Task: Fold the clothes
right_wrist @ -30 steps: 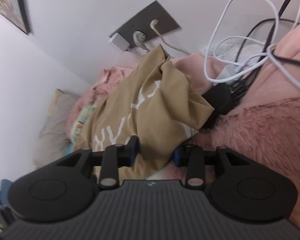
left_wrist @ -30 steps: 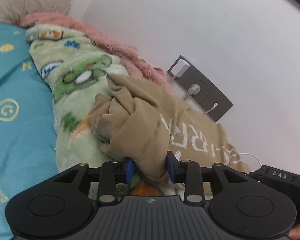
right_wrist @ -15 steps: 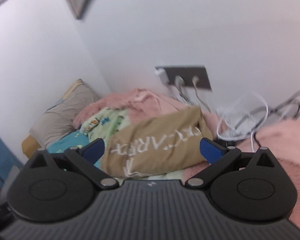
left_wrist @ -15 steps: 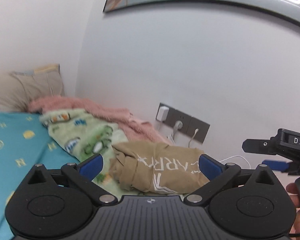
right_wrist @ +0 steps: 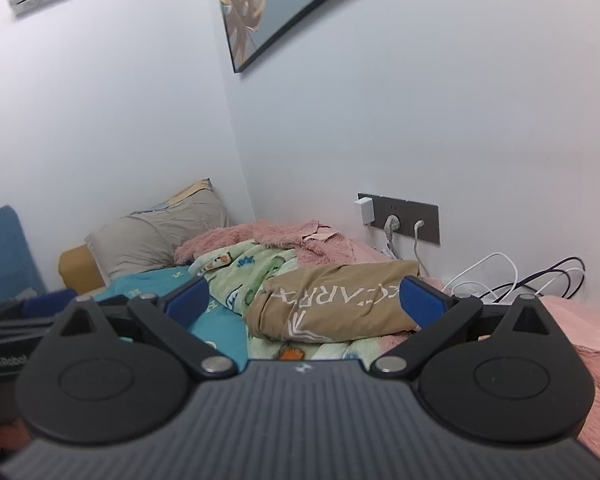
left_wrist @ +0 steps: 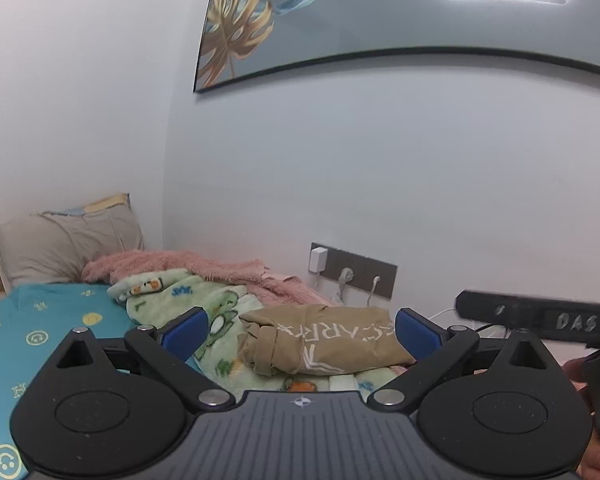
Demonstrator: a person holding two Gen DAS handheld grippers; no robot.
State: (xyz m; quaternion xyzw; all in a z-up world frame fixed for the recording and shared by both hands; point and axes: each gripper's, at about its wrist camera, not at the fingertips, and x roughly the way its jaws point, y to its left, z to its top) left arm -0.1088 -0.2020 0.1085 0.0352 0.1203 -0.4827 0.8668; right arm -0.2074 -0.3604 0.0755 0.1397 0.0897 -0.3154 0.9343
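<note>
With both claws clear of the cloth, the step in hand reads as the end of a fold — the tan garment [left_wrist: 324, 340] lies as a compact bundle on the green cartoon blanket [left_wrist: 188, 304], against the wall side of the bed, and nothing touches it.

Going left to right in the left wrist view: the teal sheet [left_wrist: 28, 332] carries yellow letter marks, an "H" among them, and round smiley prints. Next comes the left gripper [left_wrist: 300, 332], its blue pads spread wide with only air between them. Framed in that gap, the garment shows white block lettering across its top face, seen upside down and partly lost in the folds; I can make out something like "CARR" but not the whole word. Further right, the right gripper [left_wrist: 540, 318] shows as a black body with a white label "DAS".

In the right wrist view, the black unit at the far left edge [right_wrist: 4, 360] bears "GenRobot", cut off. The right gripper [right_wrist: 304, 300] is likewise spread wide, empty, well back from the bundle.

The next move, I judge, calls either for squaring the bundle's loose left end or for reaching for another piece — no other unfolded garment is plainly visible.
</note>
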